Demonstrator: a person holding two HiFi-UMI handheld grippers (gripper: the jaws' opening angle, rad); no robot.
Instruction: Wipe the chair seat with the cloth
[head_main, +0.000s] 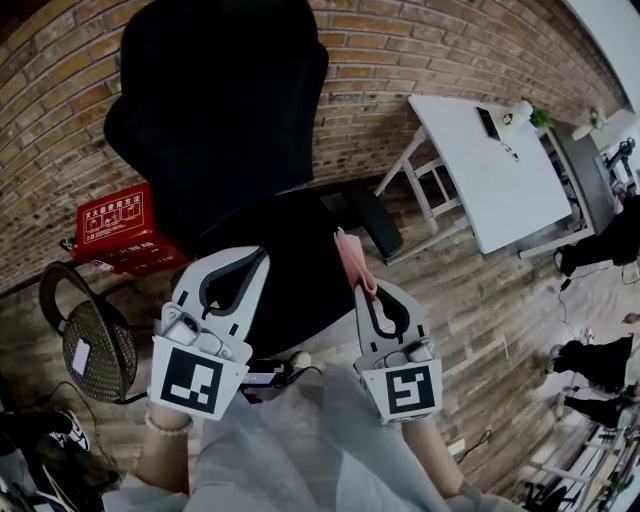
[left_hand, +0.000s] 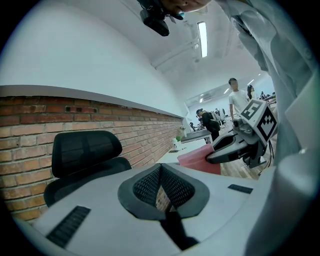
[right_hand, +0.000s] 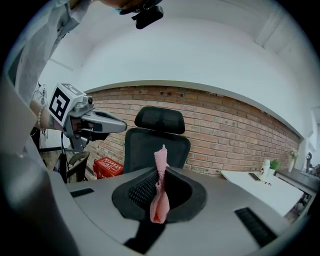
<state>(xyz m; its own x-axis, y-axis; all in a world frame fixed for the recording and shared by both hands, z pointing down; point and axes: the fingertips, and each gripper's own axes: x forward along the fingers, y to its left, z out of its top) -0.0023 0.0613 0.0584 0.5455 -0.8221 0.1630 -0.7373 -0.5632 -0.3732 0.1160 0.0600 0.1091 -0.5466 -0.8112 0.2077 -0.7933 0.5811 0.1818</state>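
One red box (head_main: 113, 225) sits on the floor at the far left, against the brick wall. Next along stands the single black office chair (head_main: 215, 100), with its seat (head_main: 300, 290) towards the person. Two grippers hang over that seat. The left gripper (left_hand: 160, 169) has its jaws brought together with nothing between them. The right gripper (right_hand: 161, 175) pinches the one pink cloth (right_hand: 160, 192), which pokes out past its tips, above the seat's right edge. One white table (head_main: 500, 190) stands off to the right.
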